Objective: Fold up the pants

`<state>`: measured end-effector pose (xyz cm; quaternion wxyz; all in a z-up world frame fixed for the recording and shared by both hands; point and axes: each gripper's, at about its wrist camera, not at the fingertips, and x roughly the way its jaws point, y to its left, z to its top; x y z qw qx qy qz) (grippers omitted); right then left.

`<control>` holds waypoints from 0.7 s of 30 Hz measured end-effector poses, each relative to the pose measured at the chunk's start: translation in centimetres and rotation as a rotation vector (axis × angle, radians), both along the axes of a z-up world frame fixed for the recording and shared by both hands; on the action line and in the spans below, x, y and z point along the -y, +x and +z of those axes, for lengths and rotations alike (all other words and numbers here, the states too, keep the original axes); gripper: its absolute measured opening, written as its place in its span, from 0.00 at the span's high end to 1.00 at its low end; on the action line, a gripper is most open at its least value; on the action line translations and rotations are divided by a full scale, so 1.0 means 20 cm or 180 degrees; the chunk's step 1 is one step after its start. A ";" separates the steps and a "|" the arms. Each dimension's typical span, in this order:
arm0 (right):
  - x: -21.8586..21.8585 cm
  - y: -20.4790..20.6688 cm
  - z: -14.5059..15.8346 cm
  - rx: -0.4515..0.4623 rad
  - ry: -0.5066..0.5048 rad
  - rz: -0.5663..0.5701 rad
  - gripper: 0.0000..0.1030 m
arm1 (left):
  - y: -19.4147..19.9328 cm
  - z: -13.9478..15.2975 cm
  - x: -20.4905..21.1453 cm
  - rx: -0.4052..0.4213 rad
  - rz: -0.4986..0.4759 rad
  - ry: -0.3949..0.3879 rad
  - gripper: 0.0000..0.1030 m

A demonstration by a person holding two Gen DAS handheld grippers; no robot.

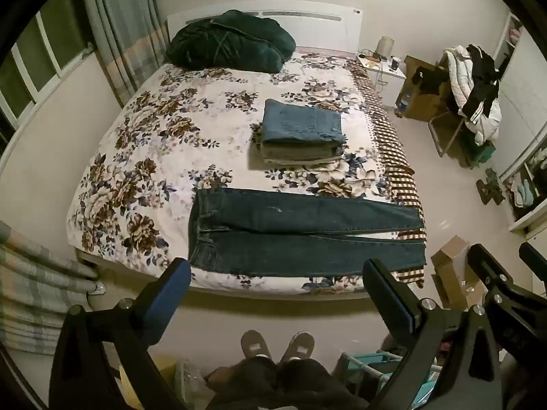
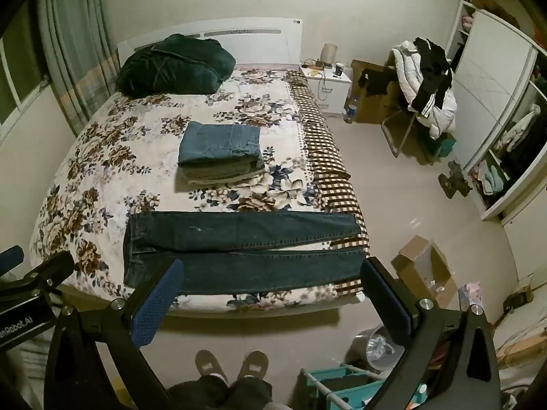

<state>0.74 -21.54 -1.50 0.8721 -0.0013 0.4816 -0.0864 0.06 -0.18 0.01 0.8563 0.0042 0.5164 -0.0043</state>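
Dark blue jeans [image 1: 301, 232] lie flat across the near end of the bed, waist to the left, legs side by side reaching the right edge; they also show in the right wrist view [image 2: 239, 249]. My left gripper [image 1: 277, 273] is open and empty, held above the floor in front of the bed's near edge. My right gripper [image 2: 270, 273] is open and empty too, at the same distance from the bed. Neither touches the jeans. The right gripper's arm shows at the right of the left wrist view [image 1: 506, 283].
A stack of folded pants [image 1: 301, 130] sits mid-bed on the floral bedspread [image 1: 143, 157]. A dark green bundle [image 1: 229, 41] lies at the headboard. A cardboard box [image 2: 424, 266], a teal rack [image 2: 345, 386] and a chair with clothes [image 2: 424, 82] stand on the floor right.
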 end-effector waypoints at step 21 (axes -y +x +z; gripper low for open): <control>0.06 -0.03 0.04 0.0060 0.0047 -0.0008 0.00 | -0.01 0.04 0.07 0.0063 -0.0010 -0.0077 0.00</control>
